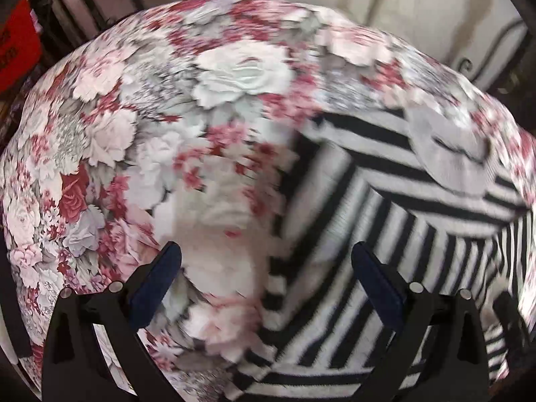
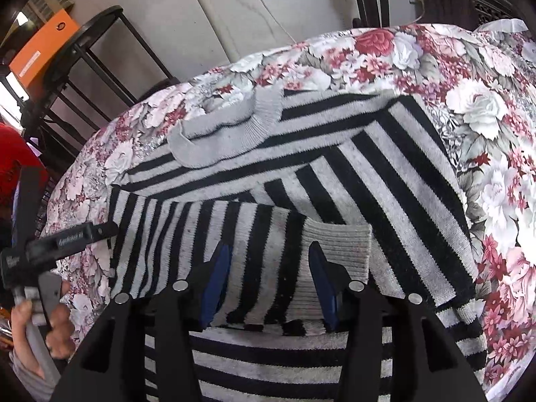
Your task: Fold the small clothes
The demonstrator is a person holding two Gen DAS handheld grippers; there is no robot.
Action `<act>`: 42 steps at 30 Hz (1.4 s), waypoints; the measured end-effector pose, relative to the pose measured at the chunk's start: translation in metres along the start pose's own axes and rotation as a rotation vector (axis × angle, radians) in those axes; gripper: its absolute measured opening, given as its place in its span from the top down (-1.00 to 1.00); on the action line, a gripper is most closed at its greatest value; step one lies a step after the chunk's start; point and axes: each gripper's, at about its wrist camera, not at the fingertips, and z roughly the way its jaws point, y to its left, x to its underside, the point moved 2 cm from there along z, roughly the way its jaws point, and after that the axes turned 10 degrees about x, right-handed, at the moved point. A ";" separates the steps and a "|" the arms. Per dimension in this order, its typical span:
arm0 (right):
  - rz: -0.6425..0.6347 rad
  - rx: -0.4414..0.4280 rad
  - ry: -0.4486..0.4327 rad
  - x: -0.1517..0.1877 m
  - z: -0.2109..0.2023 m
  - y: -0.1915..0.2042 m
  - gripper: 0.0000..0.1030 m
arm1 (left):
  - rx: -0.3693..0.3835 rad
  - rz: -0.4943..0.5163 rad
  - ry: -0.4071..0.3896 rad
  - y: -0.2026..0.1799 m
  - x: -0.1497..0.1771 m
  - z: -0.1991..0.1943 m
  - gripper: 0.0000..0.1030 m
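On the table [image 2: 485,107], which is covered by a floral cloth [image 1: 140,107], a black-and-white striped sweater [image 2: 395,181] is laid flat, its grey collar [image 2: 217,134] toward the far edge. One sleeve [image 2: 207,238] is folded across the body, its ribbed cuff [image 2: 338,244] lying between the parted fingers of the right gripper [image 2: 269,264], which are not seen pressing it. The left gripper [image 1: 266,258] is held wide apart above the sweater's edge, nothing clamped. A hand [image 2: 37,321] is seen at the left.
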 end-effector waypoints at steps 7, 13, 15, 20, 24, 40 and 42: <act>-0.007 0.064 0.056 0.005 0.020 -0.010 0.03 | -0.007 -0.073 0.018 0.036 -0.034 0.043 -0.92; -0.017 0.077 0.020 0.004 0.017 -0.008 0.03 | -0.003 -0.069 -0.058 0.035 -0.068 0.024 -0.92; 0.001 0.061 0.001 0.002 0.012 -0.008 0.04 | -0.016 -0.037 -0.109 0.032 -0.077 0.013 -0.92; 0.008 0.076 0.016 0.002 0.015 -0.014 0.03 | -0.078 -0.011 -0.025 0.029 -0.081 0.047 -0.92; -0.016 0.086 0.033 0.005 0.022 -0.013 0.03 | -0.118 0.037 -0.041 0.029 -0.085 0.063 -0.92; -0.075 0.078 0.084 0.024 0.020 -0.001 -0.04 | -0.158 0.142 -0.040 0.001 -0.013 0.024 -0.92; -0.076 0.081 0.084 0.022 0.015 0.000 -0.03 | -0.159 0.132 -0.019 0.001 -0.006 0.015 -0.91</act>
